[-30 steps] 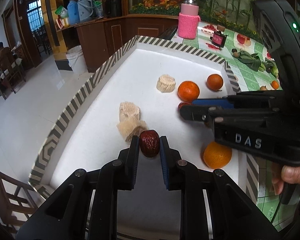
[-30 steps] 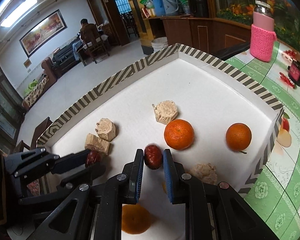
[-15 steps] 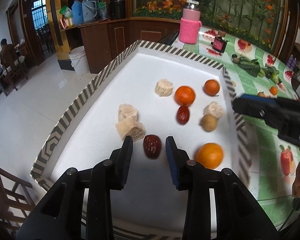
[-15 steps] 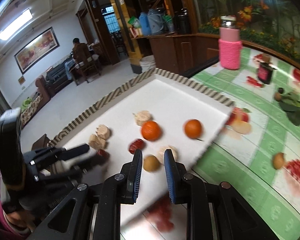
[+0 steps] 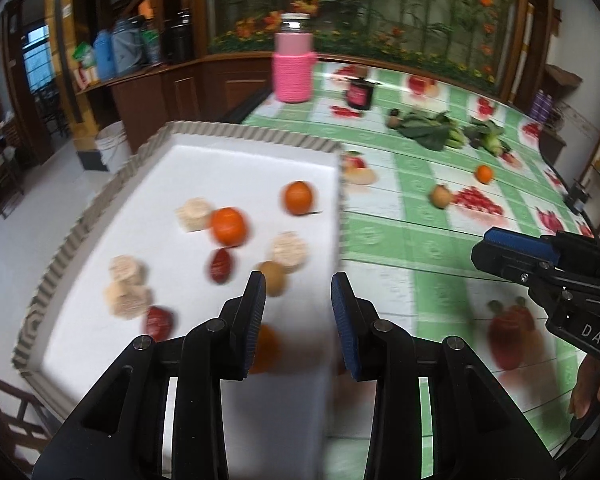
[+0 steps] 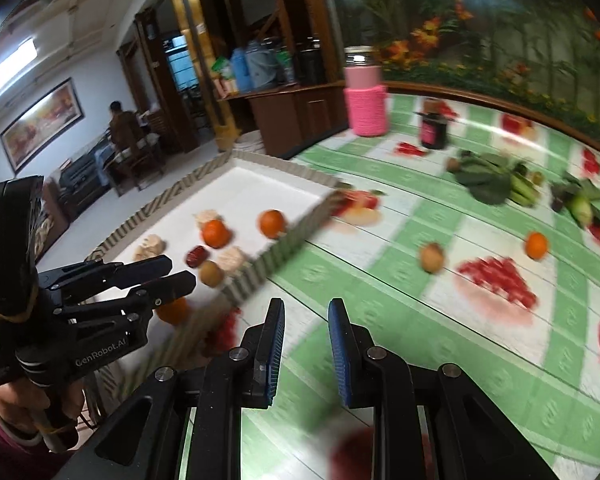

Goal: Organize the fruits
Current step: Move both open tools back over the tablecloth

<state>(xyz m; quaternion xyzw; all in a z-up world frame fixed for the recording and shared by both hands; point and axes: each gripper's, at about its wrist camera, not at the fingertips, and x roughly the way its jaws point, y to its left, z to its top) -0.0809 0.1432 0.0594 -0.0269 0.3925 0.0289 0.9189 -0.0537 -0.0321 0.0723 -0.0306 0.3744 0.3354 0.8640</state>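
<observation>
**Both grippers empty above tray and counter**

Leftmost, the white tray with its striped rim sits at the counter's left end and holds most of the fruit. Two pale blocks lie near its left rim with a red date just beside them. Further right come an orange, a second date, a brown round fruit and another orange near the right rim; motion blur softens all of these, so the brown one may be a longan or similar. The left hand-held gripper hangs over the tray's right edge, jaws a little apart with nothing between them. On the green checked cloth to the right, a brown fruit and a small orange lie loose, well apart from the tray. The right hand-held gripper hovers above that cloth, jaws slightly parted and holding nothing.
</observation>
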